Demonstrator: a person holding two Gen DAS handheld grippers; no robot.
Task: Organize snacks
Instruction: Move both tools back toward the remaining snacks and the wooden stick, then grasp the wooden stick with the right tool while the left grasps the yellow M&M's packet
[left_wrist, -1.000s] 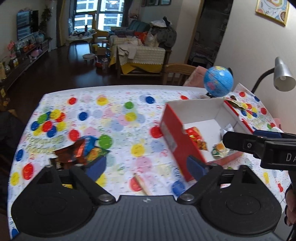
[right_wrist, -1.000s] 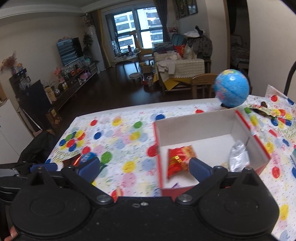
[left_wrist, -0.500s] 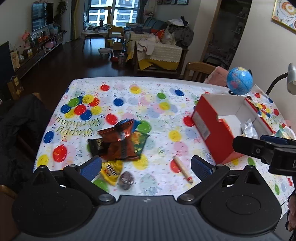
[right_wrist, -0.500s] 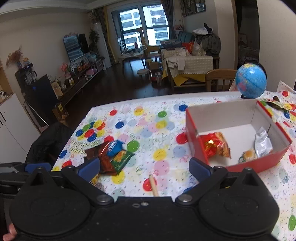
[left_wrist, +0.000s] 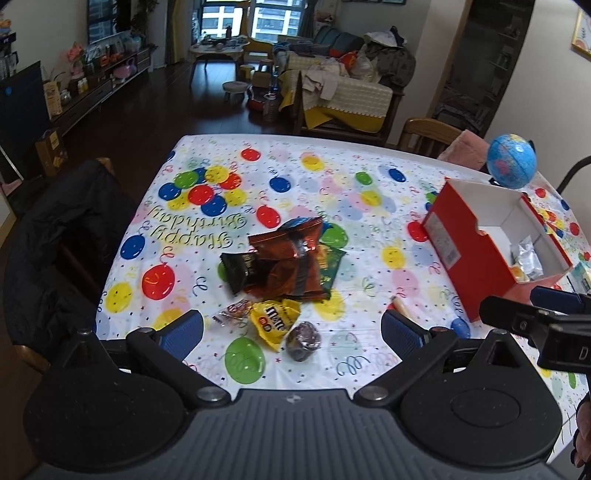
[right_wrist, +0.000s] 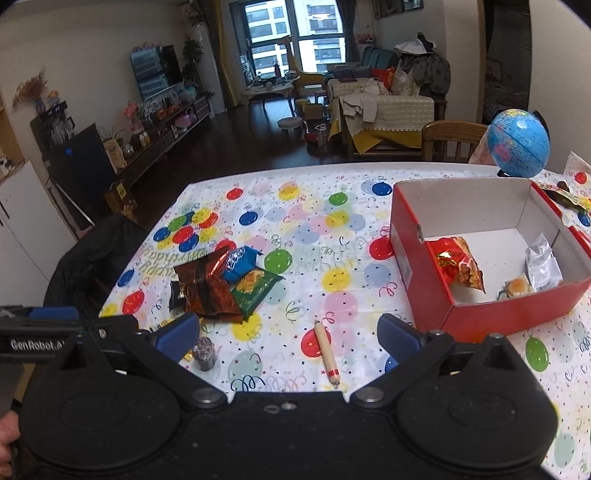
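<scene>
Above the counter (left_wrist: 332, 177) I hold my left gripper (left_wrist: 291, 328) and right gripper (right_wrist: 288, 330) with jaws apart and empty, the snack pile (left_wrist: 288, 262) lying loose between them and well apart from the red box (right_wrist: 491, 314).

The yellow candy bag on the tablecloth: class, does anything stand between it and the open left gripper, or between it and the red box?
Nothing visible blocks the left gripper: the yellow candy bag lies just ahead between its open fingers. Toward the red box, only the round dark snack beside the bag and a sausage stick lie on the cloth; both are low.
</scene>
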